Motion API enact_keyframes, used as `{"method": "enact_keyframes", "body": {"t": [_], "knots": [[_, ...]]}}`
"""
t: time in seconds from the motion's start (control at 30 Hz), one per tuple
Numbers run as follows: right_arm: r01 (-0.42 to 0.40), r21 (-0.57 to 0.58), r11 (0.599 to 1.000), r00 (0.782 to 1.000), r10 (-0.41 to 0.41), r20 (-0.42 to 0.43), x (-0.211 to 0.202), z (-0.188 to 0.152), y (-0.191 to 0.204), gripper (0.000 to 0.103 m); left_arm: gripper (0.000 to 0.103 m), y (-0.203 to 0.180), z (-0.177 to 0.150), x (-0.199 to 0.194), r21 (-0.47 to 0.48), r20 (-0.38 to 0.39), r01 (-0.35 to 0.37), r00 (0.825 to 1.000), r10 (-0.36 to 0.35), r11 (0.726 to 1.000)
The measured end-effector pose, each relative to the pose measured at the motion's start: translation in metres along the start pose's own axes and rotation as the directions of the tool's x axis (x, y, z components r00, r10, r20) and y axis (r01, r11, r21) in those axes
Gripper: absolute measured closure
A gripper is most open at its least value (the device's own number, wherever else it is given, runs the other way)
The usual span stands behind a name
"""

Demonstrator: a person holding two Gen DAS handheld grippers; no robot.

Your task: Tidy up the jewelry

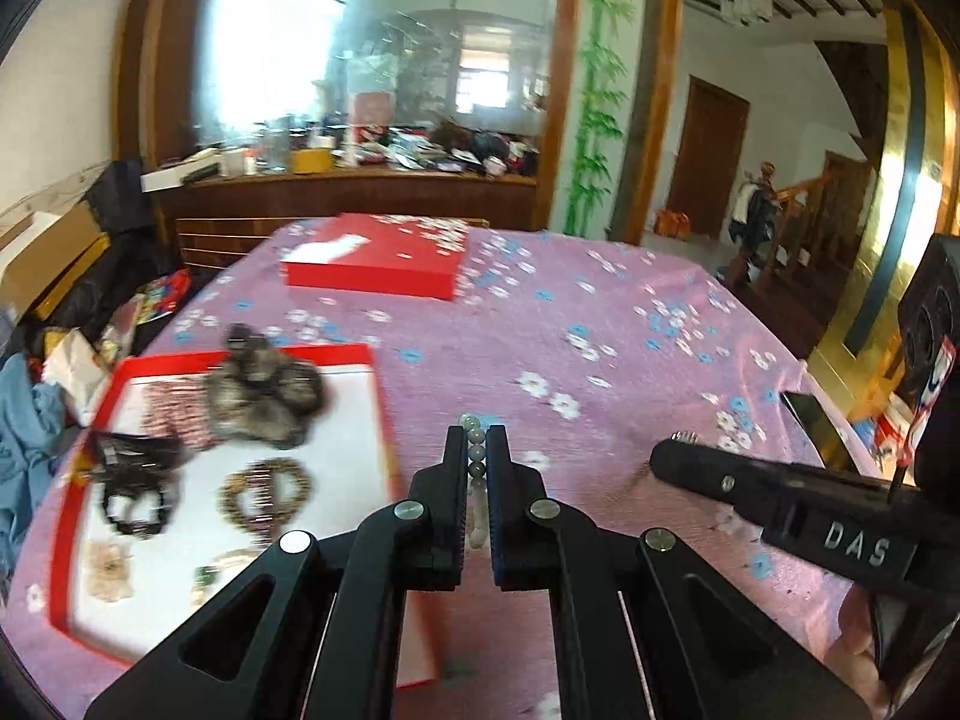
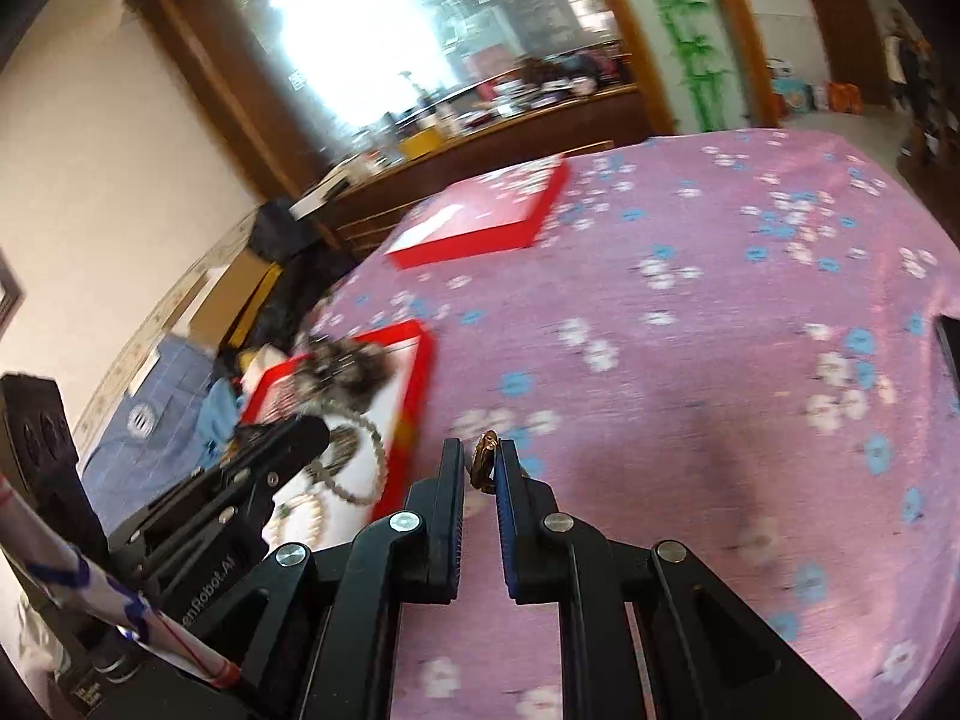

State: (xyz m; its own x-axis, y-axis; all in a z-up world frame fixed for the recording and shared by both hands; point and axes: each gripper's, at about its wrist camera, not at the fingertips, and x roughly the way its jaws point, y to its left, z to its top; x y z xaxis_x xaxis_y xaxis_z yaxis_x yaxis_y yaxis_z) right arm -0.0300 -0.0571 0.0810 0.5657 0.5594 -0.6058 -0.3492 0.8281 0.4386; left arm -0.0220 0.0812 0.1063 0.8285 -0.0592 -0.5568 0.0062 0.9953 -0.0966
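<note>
Both grippers were loaded and held above a bench (image 1: 600,324) covered with a pink flowered cloth. The left gripper (image 1: 474,450) was clamped on a strand of pale green beads (image 1: 475,462), which ran between the jaws from the tips back toward the hinge. The right gripper (image 2: 480,462) was clamped on a small gold-coloured ring-shaped piece (image 2: 483,461), pinched at the jaw tips. An open red tray (image 1: 384,414) with a white floor lay on the near left of the bench and contained the sorted stock: a dark fuzzy bundle (image 1: 264,390) at its far edge, dark bead strands (image 1: 132,480) at its left and a brown bead bracelet (image 1: 264,492) near its middle. Its contents were blurred, so finer identification was not possible. A closed red box (image 1: 378,258) sat at the far left of the bench, well apart from the tray. Neither held item was over the tray; both hung above bare cloth to its right. The step in hand appeared to be transport of two picked pieces toward storage. The next move probably called for carrying each gripper leftward over the tray, lowering it to a bare patch of the white floor, and parting the jaws there, one gripper at a time, so that the strand would not tangle with pieces already laid down.
</note>
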Motion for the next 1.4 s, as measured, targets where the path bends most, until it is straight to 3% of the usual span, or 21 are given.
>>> {"method": "enact_keyframes", "body": {"t": [0.3, 0.53, 0.8, 1.07, 1.4], "knots": [[-0.125, -0.117, 0.985, 0.989, 0.114, -0.094, 0.036, -0.011, 0.087, 0.091, 0.098, 0.092, -0.018, -0.025, -0.129, -0.012, -0.121, 0.993, 0.12, 0.984], [-0.133, -0.142, 0.981, 0.979, 0.109, -0.171, 0.067, -0.029, 0.105, 0.091, 0.098, 0.145, -0.052, -0.02, -0.198, -0.098, -0.201, 0.978, 0.184, 0.959], [-0.087, -0.144, 0.986, 0.973, 0.053, -0.225, 0.099, -0.038, 0.095, 0.091, 0.098, 0.157, -0.072, -0.006, -0.228, -0.15, -0.21, 0.972, 0.179, 0.951], [0.011, -0.191, 0.982, 0.973, -0.054, -0.223, 0.119, -0.047, 0.089, 0.091, 0.098, 0.166, -0.077, 0.009, -0.256, -0.216, -0.228, 0.961, 0.175, 0.939], [0.035, -0.253, 0.967, 0.973, -0.09, -0.211, 0.124, -0.057, 0.094, 0.09, 0.098, 0.162, -0.079, 0.016, -0.235, -0.255, -0.258, 0.947, 0.196, 0.937]]}}
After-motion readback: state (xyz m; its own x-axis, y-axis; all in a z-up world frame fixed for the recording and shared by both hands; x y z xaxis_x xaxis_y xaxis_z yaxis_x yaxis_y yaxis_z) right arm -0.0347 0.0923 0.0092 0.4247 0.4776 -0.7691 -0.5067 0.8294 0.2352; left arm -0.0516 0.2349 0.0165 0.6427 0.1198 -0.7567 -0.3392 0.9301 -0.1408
